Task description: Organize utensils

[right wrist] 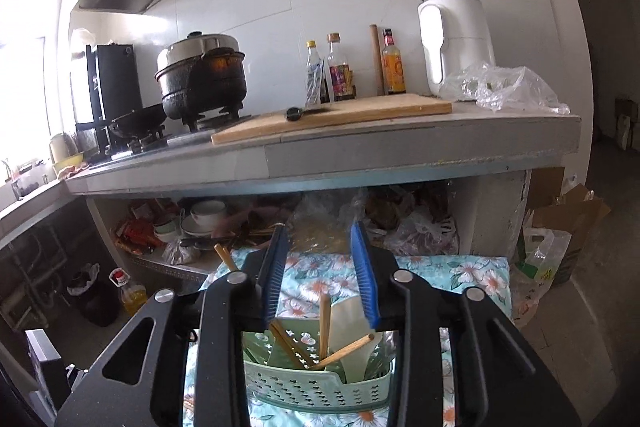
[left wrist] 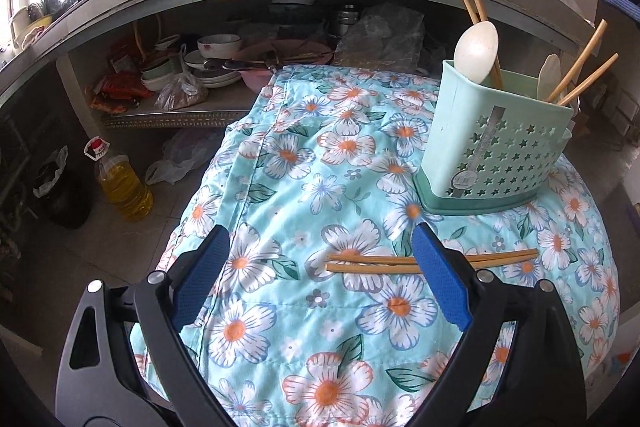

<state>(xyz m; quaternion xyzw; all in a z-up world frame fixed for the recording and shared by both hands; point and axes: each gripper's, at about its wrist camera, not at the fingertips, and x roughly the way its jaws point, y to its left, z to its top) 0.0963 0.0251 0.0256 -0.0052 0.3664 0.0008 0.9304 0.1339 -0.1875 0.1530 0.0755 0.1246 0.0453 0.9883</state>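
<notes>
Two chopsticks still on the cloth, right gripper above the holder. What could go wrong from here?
1. The chopsticks lie flat on the soft, rumpled floral cloth; the open left gripper may pinch fabric, or catch only one stick.
2. The utensil holder stands near the cloth's rounded edge, already crowded with leaning chopsticks and a spoon; a bump could tip it.
3. The right gripper, open and empty, hangs right above the holder, so lowering it could knock the sticks.

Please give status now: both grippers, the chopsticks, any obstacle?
Left gripper open above two chopsticks on cloth. Right gripper open, empty, over holder. Nothing blocking.
</notes>
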